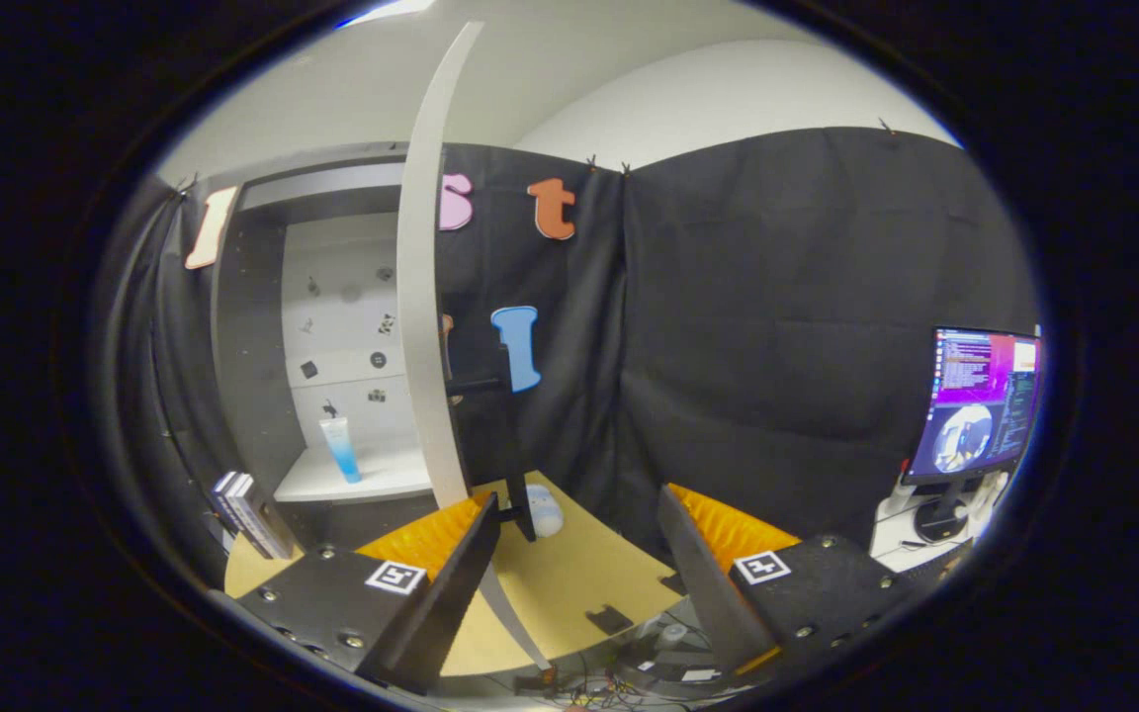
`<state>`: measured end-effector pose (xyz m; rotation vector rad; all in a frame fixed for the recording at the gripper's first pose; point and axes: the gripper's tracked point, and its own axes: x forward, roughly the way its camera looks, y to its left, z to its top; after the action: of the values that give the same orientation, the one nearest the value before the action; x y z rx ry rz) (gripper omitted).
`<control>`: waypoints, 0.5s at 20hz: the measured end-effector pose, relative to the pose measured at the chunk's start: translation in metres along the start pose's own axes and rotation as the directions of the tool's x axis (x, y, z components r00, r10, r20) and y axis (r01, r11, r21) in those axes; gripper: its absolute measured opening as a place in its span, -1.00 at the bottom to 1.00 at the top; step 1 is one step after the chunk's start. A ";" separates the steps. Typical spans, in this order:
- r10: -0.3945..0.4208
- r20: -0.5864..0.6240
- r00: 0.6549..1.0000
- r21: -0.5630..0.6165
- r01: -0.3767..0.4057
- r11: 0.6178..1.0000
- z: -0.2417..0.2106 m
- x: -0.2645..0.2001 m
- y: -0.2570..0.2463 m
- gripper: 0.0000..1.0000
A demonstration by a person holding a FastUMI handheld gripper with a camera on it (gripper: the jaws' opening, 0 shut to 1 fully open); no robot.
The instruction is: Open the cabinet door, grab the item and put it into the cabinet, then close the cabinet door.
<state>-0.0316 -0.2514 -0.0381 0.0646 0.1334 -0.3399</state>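
Progress: cabinet door (423, 297) stands open, edge-on; tube (341, 448) already upright on the cabinet shelf (372, 485); only closing looks left.
Gripper (579, 554): fingers spread wide, holding nothing.
Door edge: just ahead of the left finger, its handle (490, 381) on the far side.
Room: open tabletop (569, 583) right of the door; books (251, 514) left of it.
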 end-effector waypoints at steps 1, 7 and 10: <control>0.030 0.000 1.000 -0.001 -0.030 1.000 -0.001 -0.002 0.010 0.96; 0.266 0.005 0.964 0.016 -0.266 0.964 -0.011 -0.014 0.083 0.95; 0.344 -0.001 0.939 0.027 -0.344 0.938 -0.014 -0.013 0.115 0.95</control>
<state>-0.0070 -0.1376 -0.0459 0.1134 0.1208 0.0095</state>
